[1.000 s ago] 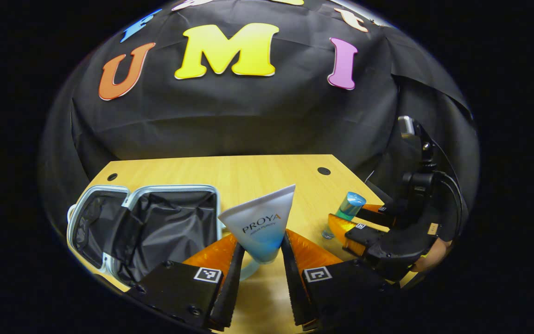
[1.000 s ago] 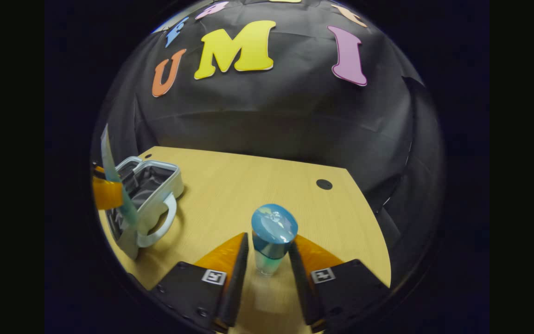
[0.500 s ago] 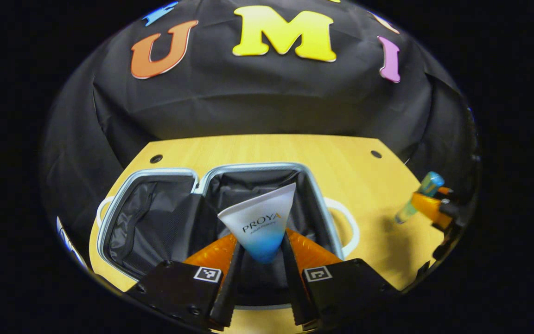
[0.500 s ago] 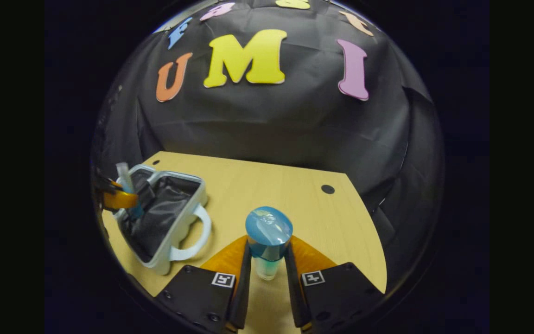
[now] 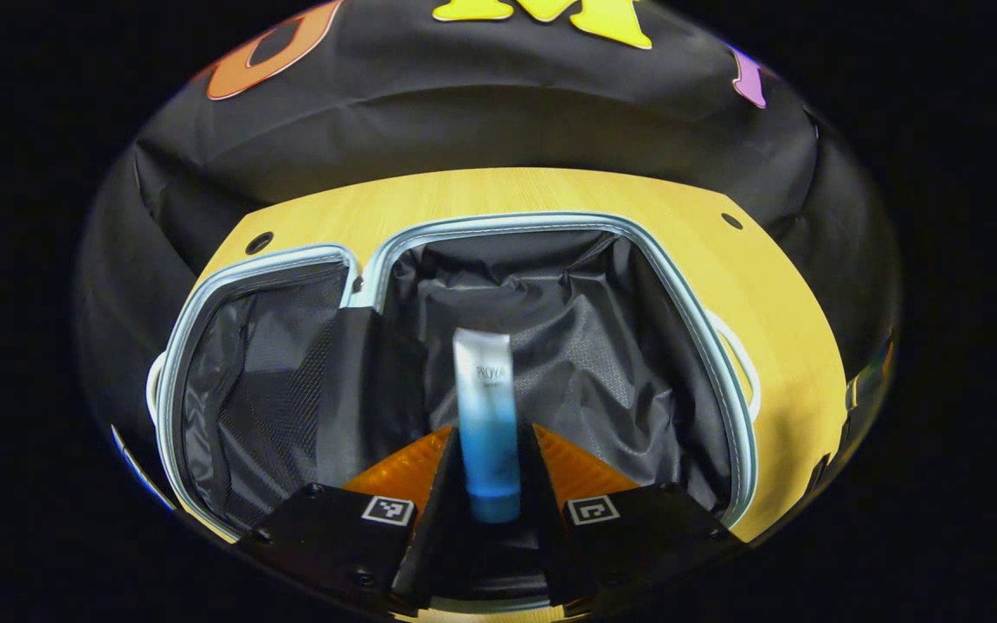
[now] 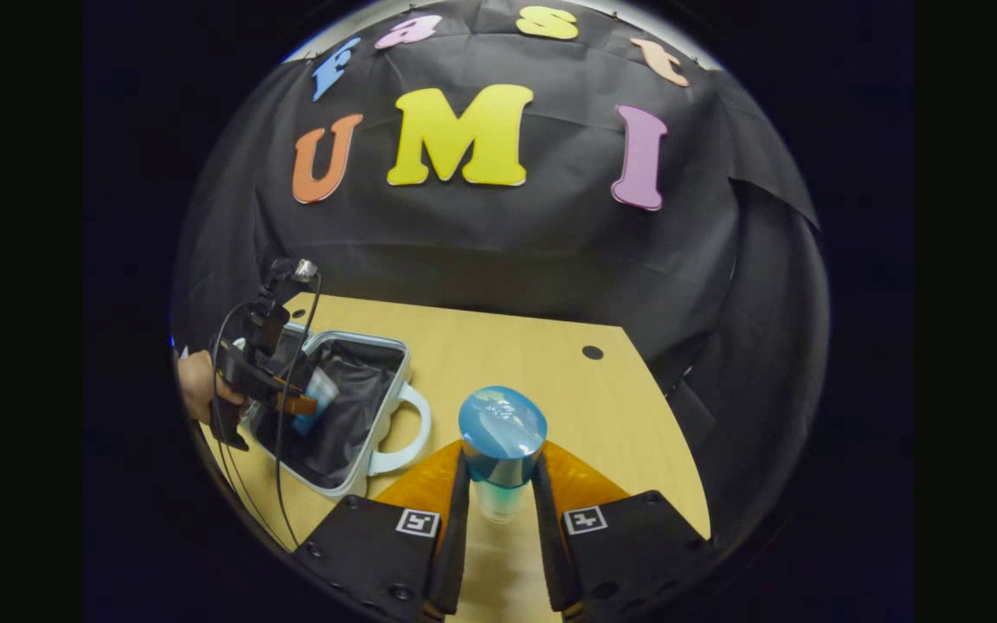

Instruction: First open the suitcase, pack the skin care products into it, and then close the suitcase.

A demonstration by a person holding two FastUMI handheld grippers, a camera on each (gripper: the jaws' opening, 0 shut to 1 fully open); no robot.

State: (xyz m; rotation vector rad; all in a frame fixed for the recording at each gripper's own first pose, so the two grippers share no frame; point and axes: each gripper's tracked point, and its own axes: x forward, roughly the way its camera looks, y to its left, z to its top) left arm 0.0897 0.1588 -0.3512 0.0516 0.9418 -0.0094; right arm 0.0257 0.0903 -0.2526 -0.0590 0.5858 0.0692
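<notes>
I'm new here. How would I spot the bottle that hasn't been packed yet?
Find the wooden table, with the open suitcase at its left end in the right gripper view. Right of it, the right tongs grip a small bottle. It has a round blue cap and a clear body, unlike the flat tube over the suitcase.

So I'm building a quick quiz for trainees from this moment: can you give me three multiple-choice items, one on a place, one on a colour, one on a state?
1. Where is the tube in the left hand-held gripper?
A. over the open suitcase
B. on the table
C. beside the bottle

2. What colour is the cap of the bottle in the right hand-held gripper?
A. red
B. blue
C. white

3. The suitcase is:
A. zipped shut
B. half shut
C. lying open

A: dark lining lies behind the tube.
B: the cap is blue.
C: both lined halves show.
</notes>
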